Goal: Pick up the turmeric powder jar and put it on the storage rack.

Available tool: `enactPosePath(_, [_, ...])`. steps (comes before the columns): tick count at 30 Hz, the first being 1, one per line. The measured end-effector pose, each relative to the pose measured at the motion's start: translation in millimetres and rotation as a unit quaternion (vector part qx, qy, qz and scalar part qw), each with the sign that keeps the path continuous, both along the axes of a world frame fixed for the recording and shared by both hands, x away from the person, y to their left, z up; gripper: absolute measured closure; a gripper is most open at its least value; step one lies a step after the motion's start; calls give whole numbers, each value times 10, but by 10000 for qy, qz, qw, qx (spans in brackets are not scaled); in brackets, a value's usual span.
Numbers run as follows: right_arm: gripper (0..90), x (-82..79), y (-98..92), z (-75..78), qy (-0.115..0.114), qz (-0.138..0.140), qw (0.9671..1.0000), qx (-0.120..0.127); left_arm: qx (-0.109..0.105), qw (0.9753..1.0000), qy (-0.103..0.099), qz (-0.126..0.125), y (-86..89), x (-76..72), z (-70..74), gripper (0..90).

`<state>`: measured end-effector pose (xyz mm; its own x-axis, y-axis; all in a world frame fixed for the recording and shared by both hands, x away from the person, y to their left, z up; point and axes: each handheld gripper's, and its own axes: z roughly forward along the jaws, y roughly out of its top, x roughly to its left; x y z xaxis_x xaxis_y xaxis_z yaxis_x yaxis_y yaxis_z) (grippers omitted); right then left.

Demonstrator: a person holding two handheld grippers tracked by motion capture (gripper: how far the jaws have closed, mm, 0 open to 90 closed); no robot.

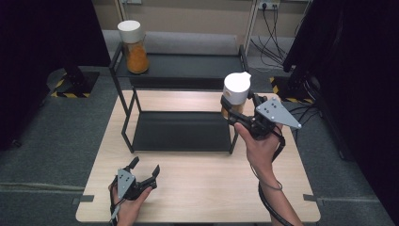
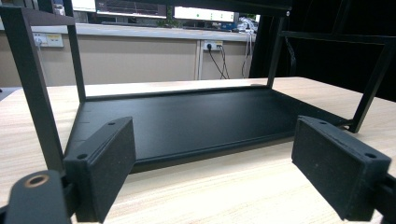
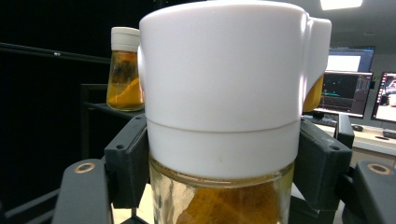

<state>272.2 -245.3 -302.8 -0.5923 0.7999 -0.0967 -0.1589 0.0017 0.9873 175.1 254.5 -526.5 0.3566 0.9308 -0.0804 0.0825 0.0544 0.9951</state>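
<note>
Right tongs [image 1: 234, 109] clamp the white-lidded jar [image 1: 236, 89] just under its lid; left tongs [image 1: 144, 168] gape apart.

Glass jar with white cap and orange contents [image 3: 219, 116]: base cut off by right gripper view's bottom edge; lower body hidden behind hand in high view. Black two-tier metal rack [image 2: 187, 116]: top shelf cropped in left gripper view.

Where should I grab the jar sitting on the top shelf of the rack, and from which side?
Probably grip the jar on the top shelf across its straight white lid, jaws level, coming from the table side. It stands upright at the shelf's left end, and its glass body flares toward the base. The right gripper holds the other jar just at its lid.
</note>
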Motion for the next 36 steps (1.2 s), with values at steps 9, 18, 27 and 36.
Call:
enactPosePath(9, [306,100,47,107,-2,-36,10000,54,-7,10000,2,-1,2,0,0,133])
enactPosePath(18, [306,202,107,230,1,-81,9999,107,-6,10000,-1,0,3,-1,-1,133])
enactPosePath(27, [306,321,182,310,46,-136,9998,168,-16,10000,5,-5,6,0,-1,133])
enactPosePath(36, [306,424,239,408,81,-200,9996,196,-19,10000,11,-10,7,2,1,133])
